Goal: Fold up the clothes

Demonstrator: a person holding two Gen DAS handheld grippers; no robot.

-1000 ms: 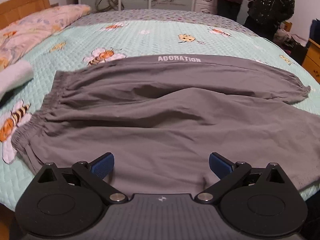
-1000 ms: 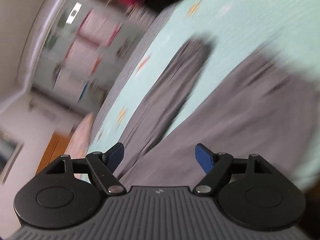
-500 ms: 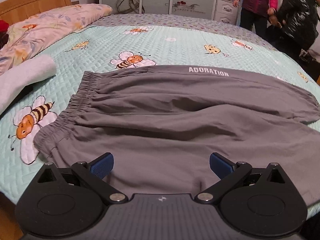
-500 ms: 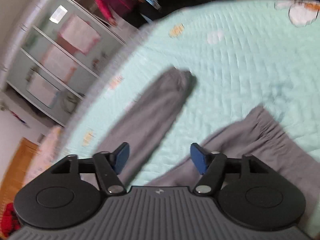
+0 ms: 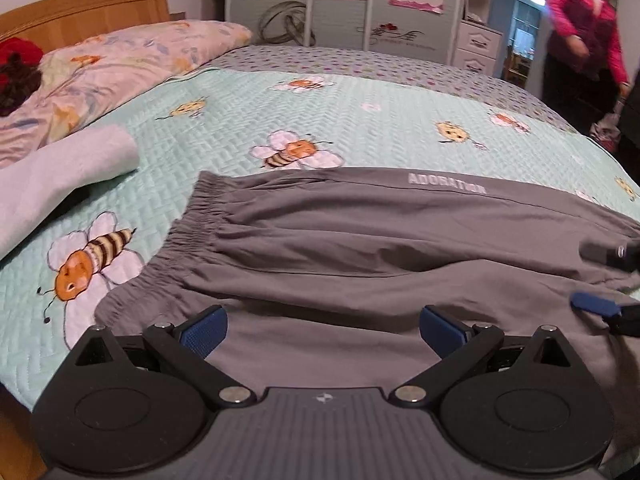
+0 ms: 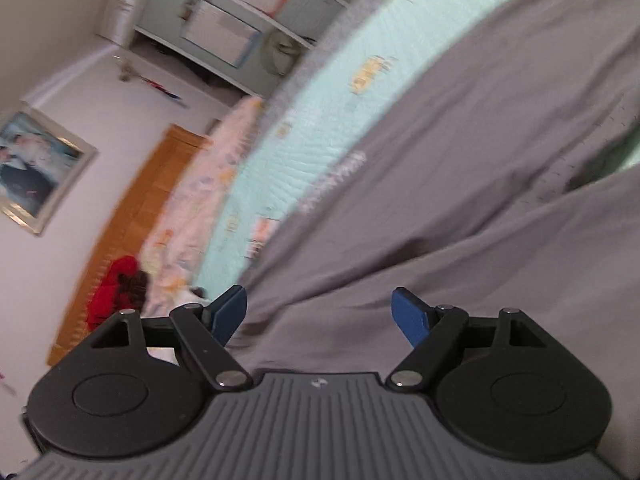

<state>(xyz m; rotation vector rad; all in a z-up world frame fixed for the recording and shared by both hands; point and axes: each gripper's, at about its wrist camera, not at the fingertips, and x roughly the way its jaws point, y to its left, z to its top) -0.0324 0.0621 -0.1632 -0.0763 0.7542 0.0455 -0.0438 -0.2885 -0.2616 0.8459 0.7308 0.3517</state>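
Grey trousers with white lettering lie spread across a mint bee-print bedspread, elastic waistband at the left, legs running right. My left gripper hangs open above the near edge of the trousers, close to the waist. The right gripper shows at the far right of the left wrist view, open over the legs. In the tilted, blurred right wrist view, the right gripper is open above the grey trousers, nothing between its blue pads.
A folded pale-blue cloth lies at the left beside a floral pillow and wooden headboard. A wardrobe stands behind the bed. A person in a pink jacket stands at the far right.
The left gripper has shifted left toward the waistband. The right gripper has swung from the leg cuffs back over the trousers and now enters the left wrist view at the right.
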